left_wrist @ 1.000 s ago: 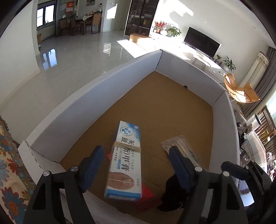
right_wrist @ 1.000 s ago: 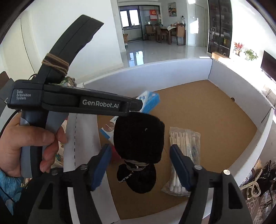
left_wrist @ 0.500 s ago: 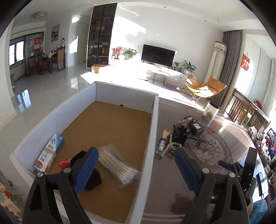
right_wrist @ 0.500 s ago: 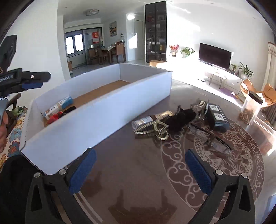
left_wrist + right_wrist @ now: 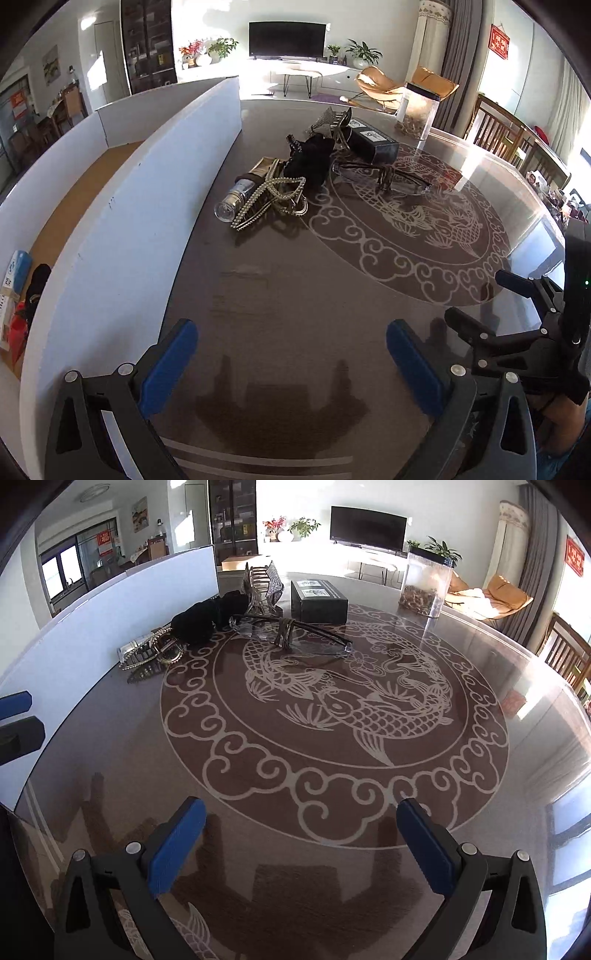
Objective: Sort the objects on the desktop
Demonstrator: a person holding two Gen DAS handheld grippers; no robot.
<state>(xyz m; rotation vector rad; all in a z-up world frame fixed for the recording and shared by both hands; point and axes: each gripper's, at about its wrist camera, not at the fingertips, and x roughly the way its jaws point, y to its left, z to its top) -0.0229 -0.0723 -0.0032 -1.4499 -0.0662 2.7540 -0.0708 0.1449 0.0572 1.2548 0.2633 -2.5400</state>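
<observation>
A pile of objects lies on the round glass table (image 5: 295,295): a small clear bottle (image 5: 234,197), pearl hair clips (image 5: 275,195), a black scrunchie (image 5: 312,160), glasses (image 5: 384,173) and a black box (image 5: 369,142). The pile also shows in the right wrist view, with the scrunchie (image 5: 199,622), glasses (image 5: 291,631) and box (image 5: 317,598). My left gripper (image 5: 291,354) is open and empty above the table, short of the pile. My right gripper (image 5: 301,834) is open and empty over the table's fish pattern. The white-walled box (image 5: 122,206) at the left holds a blue carton (image 5: 14,273).
A clear container (image 5: 417,110) with brown contents stands at the table's far side; it also shows in the right wrist view (image 5: 426,585). The right gripper's body (image 5: 535,343) shows at the right edge. Wooden chairs (image 5: 495,129) stand beyond the table.
Both grippers have swung from over the white-walled box to over the glass table. The pile of objects now lies ahead of them. Both stay open and empty.
</observation>
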